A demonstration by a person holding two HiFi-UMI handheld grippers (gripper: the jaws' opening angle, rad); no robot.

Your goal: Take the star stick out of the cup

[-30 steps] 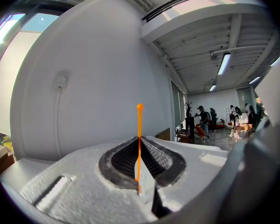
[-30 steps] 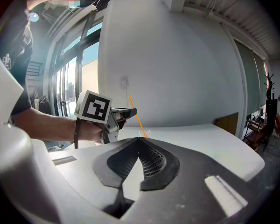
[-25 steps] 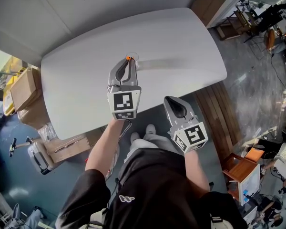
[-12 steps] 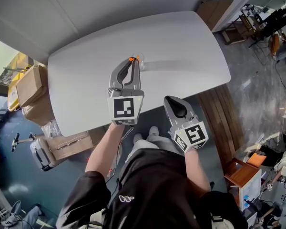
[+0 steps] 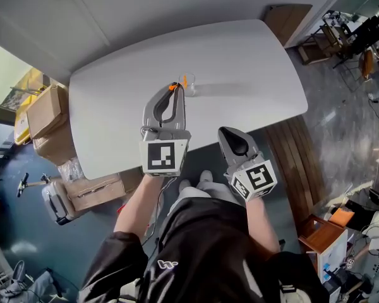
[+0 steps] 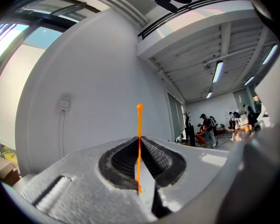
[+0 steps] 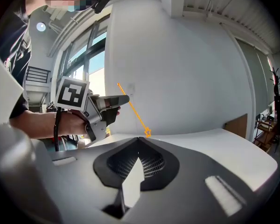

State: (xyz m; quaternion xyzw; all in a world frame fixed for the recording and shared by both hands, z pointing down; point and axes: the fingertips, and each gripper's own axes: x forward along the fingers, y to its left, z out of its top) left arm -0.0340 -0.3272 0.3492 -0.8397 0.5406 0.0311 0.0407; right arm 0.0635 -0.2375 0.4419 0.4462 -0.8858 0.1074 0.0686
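Observation:
My left gripper (image 5: 172,88) is shut on a thin orange star stick (image 6: 139,125), which runs straight up between its jaws to a small round tip. A clear cup (image 5: 189,88) stands on the white table (image 5: 240,62) just right of the left fingertips. Seen from the right gripper view, the stick (image 7: 133,110) slants down from the left gripper (image 7: 109,104) to its star end, low over the table; the cup is hidden there. My right gripper (image 5: 229,133) is shut and empty, off the table's near edge (image 7: 140,140).
Cardboard boxes (image 5: 41,115) are stacked on the floor left of the table. A wooden panel (image 5: 290,150) lies on the floor to the right, with chairs and cluttered gear beyond. People (image 6: 207,125) stand far off in the room behind.
My left gripper has drawn back from the cup towards me with the stick in it. The cup now shows beside the fingertips. The right gripper has stayed put.

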